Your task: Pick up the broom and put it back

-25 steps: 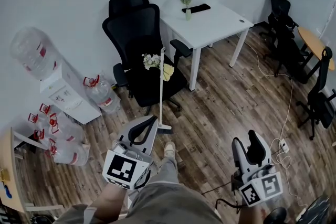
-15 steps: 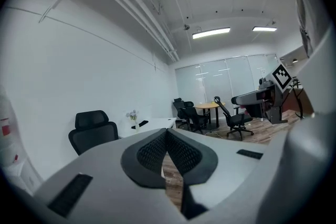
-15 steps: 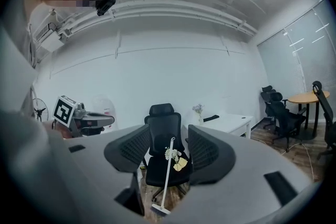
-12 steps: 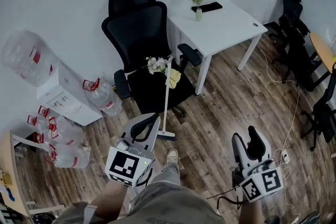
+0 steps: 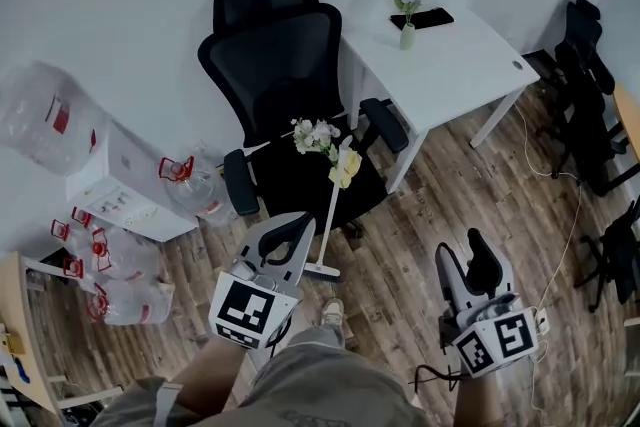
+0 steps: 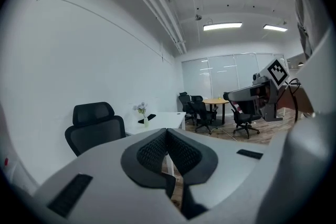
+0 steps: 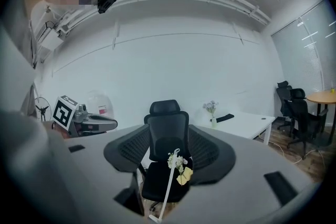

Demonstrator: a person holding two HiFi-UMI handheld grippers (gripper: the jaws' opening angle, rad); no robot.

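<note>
While the broom (image 5: 331,212) leans on the chair (image 5: 280,50) ahead, right gripper (image 5: 462,251) gapes empty, left gripper (image 5: 300,223) clenched

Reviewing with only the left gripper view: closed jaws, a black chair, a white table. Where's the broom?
Observer: The broom leans against the black office chair, its head on the wood floor.
Operator: Is the right gripper holding it?
Observer: No. The right gripper is open and empty, and the broom stands beyond its jaws.
Operator: Anything near the handle?
Observer: White flowers and something yellow sit by its top.
</note>
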